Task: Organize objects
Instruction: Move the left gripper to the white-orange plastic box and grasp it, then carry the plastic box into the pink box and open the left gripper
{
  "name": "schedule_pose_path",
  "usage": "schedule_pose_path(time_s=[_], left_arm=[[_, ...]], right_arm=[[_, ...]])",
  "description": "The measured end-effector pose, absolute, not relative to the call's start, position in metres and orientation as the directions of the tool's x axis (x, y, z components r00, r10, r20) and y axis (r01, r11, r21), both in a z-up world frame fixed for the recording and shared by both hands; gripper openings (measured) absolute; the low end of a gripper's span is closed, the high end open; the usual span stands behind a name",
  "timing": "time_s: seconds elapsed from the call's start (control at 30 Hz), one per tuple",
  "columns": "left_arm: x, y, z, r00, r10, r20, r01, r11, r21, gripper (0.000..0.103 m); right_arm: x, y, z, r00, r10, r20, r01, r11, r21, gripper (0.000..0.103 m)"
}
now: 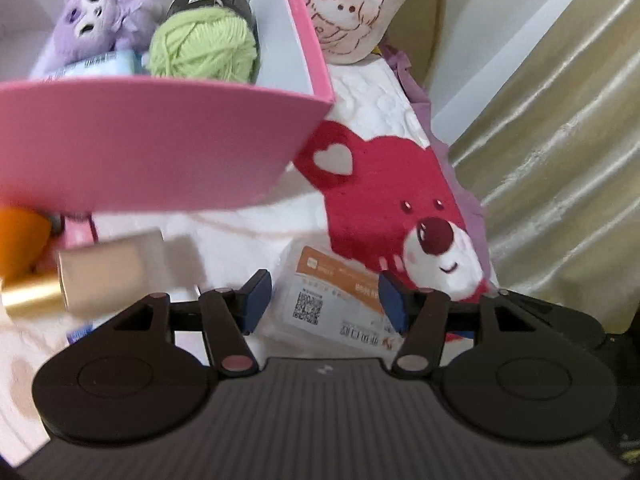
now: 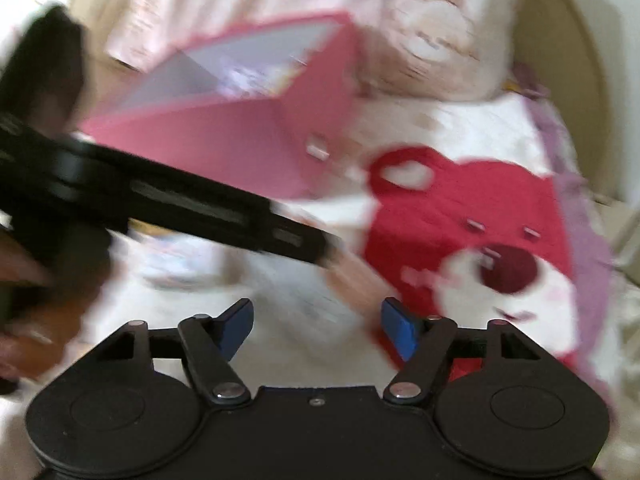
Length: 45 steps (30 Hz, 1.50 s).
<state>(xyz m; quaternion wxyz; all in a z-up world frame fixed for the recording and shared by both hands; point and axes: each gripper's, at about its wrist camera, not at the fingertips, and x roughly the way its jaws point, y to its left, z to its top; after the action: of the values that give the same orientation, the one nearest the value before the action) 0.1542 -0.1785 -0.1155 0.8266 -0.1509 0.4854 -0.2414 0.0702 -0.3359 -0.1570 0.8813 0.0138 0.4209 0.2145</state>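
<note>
A pink box (image 1: 152, 152) stands open at the upper left, holding a purple plush toy (image 1: 96, 20) and a ball of green yarn (image 1: 204, 46). My left gripper (image 1: 325, 300) is open. A clear packet with an orange label and a QR code (image 1: 332, 300) lies on the white blanket between its blue pads (image 1: 256, 298), which do not press on it. The right wrist view is blurred: my right gripper (image 2: 318, 330) is open over the blanket with nothing between its fingers. The left gripper (image 2: 200, 208) reaches in there from the left, in front of the pink box (image 2: 240, 132).
A beige box (image 1: 108, 276), a gold cylinder (image 1: 28, 294) and an orange thing (image 1: 20, 240) lie left of the left gripper. A red bear face (image 1: 380, 192) marks the blanket on the right. Behind are a cartoon pillow (image 1: 344, 8) and a curtain (image 1: 560, 160).
</note>
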Motion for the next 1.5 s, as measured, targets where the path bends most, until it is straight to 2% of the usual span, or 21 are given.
schedule_pose_path(time_s=[0.07,0.13,0.2,0.27,0.47,0.7,0.9,1.03,1.5], left_arm=[[0.148,-0.178,-0.115,0.382,-0.554,-0.74,0.213,0.832,-0.513,0.056],[0.143,-0.174,-0.116,0.359,-0.576,-0.735,0.171,0.814,-0.555,0.05],[0.14,-0.172,-0.117,0.364,-0.559,-0.745,0.157,0.825,-0.543,0.044],[0.138,-0.174,-0.119,0.375,-0.522,-0.766,0.167,0.851,-0.499,0.039],[0.141,-0.176,-0.129,0.387,-0.519,-0.762,0.156,0.851,-0.501,0.04],[0.136,-0.176,-0.136,0.421,-0.529,-0.737,0.198,0.846,-0.494,0.043],[0.128,-0.172,-0.135,0.429,-0.534,-0.729,0.198,0.843,-0.501,0.04],[0.118,-0.17,-0.126,0.462,-0.522,-0.717,0.212,0.85,-0.482,0.038],[0.079,-0.13,-0.092,0.501,-0.48,-0.72,0.238,0.876,-0.419,0.037]], right_arm=[[0.068,-0.332,-0.159,0.548,0.395,-0.737,-0.371,0.905,0.21,0.078],[0.066,-0.33,-0.165,0.556,0.338,-0.76,-0.352,0.923,0.153,0.08],[0.064,-0.33,-0.167,0.578,0.268,-0.771,-0.32,0.944,0.088,0.082],[0.066,-0.336,-0.169,0.573,0.254,-0.779,-0.289,0.952,0.098,0.084],[0.072,-0.341,-0.19,0.481,0.322,-0.815,-0.268,0.94,0.213,0.085],[0.085,-0.337,-0.2,0.487,0.339,-0.804,-0.2,0.94,0.275,0.101],[0.083,-0.323,-0.197,0.538,0.247,-0.806,-0.227,0.963,0.143,0.097],[0.069,-0.305,-0.191,0.6,0.176,-0.781,-0.273,0.962,0.007,0.096],[0.045,-0.267,-0.164,0.584,0.256,-0.77,-0.357,0.933,0.04,0.096]])
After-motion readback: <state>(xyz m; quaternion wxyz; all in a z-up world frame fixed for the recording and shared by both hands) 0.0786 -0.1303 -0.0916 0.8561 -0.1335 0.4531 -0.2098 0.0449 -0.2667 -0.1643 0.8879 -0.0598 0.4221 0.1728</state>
